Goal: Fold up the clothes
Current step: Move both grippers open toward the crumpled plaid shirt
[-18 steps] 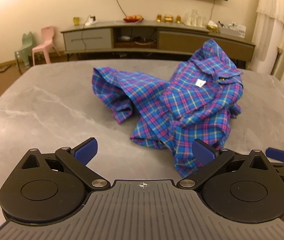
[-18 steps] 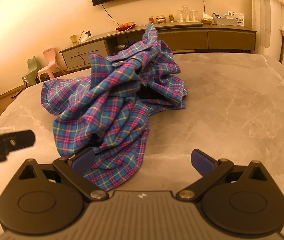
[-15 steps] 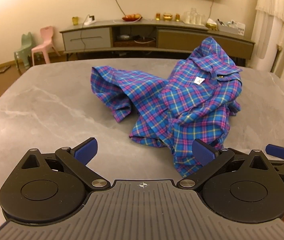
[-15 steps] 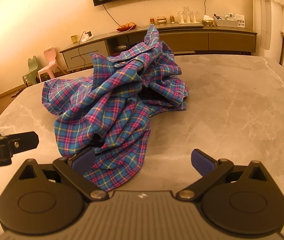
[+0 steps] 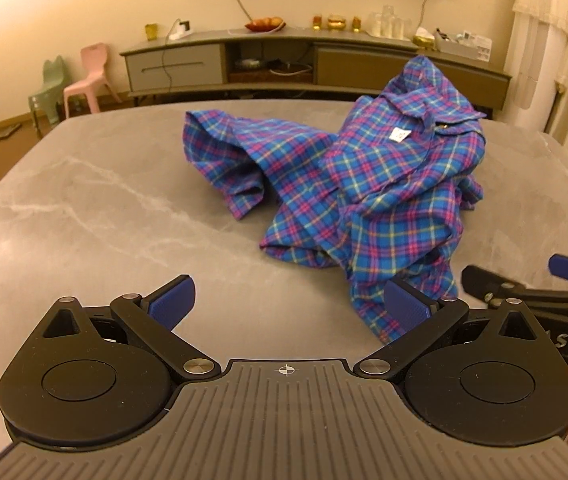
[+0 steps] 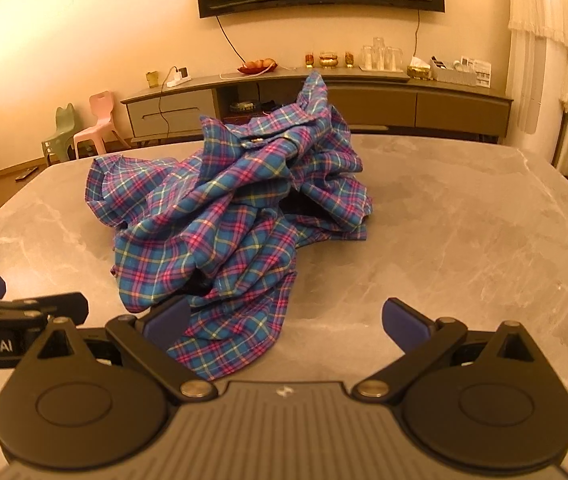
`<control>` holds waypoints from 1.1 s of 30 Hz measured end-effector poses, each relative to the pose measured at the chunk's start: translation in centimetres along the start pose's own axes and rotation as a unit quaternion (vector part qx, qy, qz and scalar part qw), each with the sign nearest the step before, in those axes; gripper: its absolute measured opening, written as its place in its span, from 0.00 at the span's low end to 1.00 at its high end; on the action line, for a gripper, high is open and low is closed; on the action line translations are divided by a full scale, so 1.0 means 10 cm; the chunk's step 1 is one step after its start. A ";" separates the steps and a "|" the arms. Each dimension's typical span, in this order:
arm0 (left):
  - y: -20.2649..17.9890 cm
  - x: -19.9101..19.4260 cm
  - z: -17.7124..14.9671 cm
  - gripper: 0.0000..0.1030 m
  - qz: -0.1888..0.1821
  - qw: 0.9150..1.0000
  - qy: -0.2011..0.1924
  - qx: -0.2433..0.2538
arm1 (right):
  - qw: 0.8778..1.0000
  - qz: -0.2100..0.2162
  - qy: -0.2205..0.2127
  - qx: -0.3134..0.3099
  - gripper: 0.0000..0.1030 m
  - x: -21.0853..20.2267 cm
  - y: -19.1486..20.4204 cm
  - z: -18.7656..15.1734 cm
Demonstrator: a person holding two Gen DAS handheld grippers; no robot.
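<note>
A blue, pink and yellow plaid shirt [image 5: 363, 184] lies crumpled in a heap on the grey marble table [image 5: 84, 208], its collar and white label facing up. My left gripper [image 5: 289, 304] is open, and its right pad sits at the near hem of the shirt. In the right wrist view the same shirt [image 6: 236, 216] fills the middle, with a hem trailing toward me. My right gripper [image 6: 284, 320] is open too, its left pad resting at that hem. Each gripper shows at the edge of the other's view.
The table [image 6: 463, 240] is bare to the left and right of the shirt. Behind it a long low sideboard [image 5: 303, 60] carries glasses, a fruit dish and boxes. Two small plastic chairs [image 5: 80, 80] stand on the floor at the back left; curtains hang at the right.
Both grippers have pulled back slightly, so the shirt looks a little farther off. The right gripper shows more in the left view. The shirt itself has not shifted.
</note>
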State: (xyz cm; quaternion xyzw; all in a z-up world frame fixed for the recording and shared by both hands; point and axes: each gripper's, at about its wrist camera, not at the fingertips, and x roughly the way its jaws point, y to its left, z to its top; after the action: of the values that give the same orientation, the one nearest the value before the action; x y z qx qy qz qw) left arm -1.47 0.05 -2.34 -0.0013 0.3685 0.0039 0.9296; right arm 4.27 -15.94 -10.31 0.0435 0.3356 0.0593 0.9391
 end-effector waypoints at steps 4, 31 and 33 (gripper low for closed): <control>0.08 -0.04 -0.03 0.90 0.000 1.000 -0.012 -0.016 | 1.000 -0.001 -0.004 -0.006 1.00 -0.03 0.01 0.00; 0.23 -0.07 -0.27 0.50 -0.048 0.999 -0.010 -0.016 | 0.999 -0.006 -0.012 -0.030 0.70 -0.04 0.05 -0.04; 0.23 -0.07 -0.28 0.29 -0.045 0.999 -0.009 -0.012 | 0.999 -0.005 -0.008 -0.033 0.42 -0.03 0.06 -0.05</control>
State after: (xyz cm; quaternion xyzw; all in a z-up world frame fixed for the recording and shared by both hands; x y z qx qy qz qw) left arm -3.88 2.30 -3.91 -0.0290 0.3593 -0.0336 0.9322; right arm 3.67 -15.38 -10.39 0.0112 0.3261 0.0657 0.9430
